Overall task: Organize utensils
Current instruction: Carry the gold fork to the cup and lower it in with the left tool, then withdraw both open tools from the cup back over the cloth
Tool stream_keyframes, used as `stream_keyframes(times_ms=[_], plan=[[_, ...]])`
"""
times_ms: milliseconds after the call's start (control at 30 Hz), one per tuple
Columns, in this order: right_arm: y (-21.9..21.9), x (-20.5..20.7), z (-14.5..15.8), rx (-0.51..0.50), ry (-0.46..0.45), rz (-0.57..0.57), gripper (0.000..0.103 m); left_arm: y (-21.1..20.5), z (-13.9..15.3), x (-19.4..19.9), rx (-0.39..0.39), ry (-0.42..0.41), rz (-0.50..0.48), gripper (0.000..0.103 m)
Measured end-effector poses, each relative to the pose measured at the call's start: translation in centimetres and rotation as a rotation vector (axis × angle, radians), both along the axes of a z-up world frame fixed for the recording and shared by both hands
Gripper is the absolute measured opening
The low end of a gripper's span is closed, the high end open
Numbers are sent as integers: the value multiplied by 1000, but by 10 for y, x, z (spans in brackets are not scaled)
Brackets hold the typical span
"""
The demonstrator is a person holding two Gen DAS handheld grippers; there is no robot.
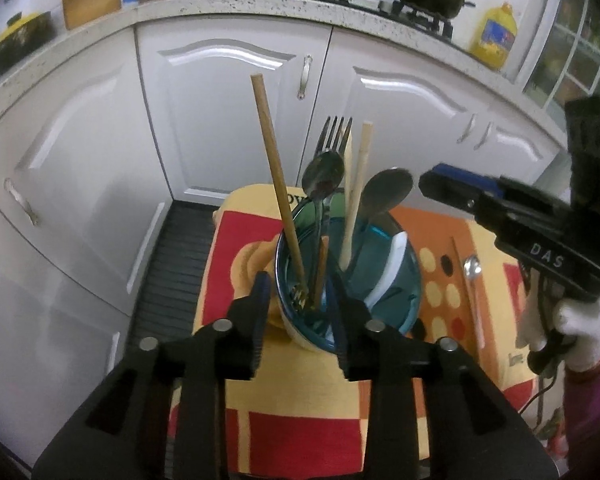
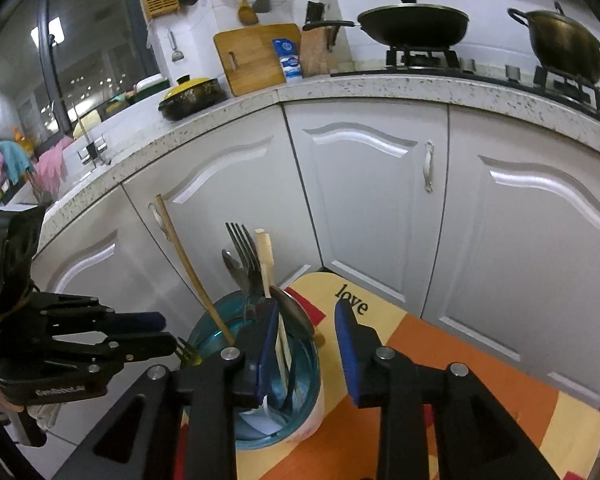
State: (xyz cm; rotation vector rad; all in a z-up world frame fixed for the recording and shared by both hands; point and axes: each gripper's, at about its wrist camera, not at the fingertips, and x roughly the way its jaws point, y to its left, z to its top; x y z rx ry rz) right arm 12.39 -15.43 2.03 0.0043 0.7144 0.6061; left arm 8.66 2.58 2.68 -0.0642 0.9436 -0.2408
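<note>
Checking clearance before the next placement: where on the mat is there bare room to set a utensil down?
Bare mat lies right of the blue cup, toward the cabinet doors. In the left wrist view, a lone spoon lies there. The cup itself is crowded with a fork, spoons and chopsticks.

Ahead of your fingers, white cabinet doors (image 2: 372,200) curve under a speckled bench (image 2: 380,84). Up there you see a black wok (image 2: 414,24), a brass pot (image 2: 564,44), a cutting board (image 2: 252,56) and a yellow-lidded pan (image 2: 192,94); a yellow oil bottle (image 1: 494,36) stands far right.
</note>
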Motion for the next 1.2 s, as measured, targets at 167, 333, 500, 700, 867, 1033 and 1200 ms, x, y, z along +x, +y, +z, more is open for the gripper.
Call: stream_keyframes(times_ms=[167,333,500,700,867,1033,1200], plan=[[-10,-7,5,12,-6,-14,27,2,13,-10,-17,-34,14,41],[-18,-18,9,20,-12,-30,28,1,22,-17,-13,-68,38,41],[-24,-29,13,24,-21,-48,28,-8,29,-28,5,-110,59,41],[-30,-42,13,4,-30,-84,29,-21,33,-35,23,-140,76,41],[-36,-54,13,-6,-33,-109,29,-32,34,-42,23,-153,72,41],[-44,-67,16,-21,-48,-128,30,-43,36,-49,27,-162,67,41],[-59,-78,17,-21,-50,-161,32,-55,45,-57,38,-199,55,41]])
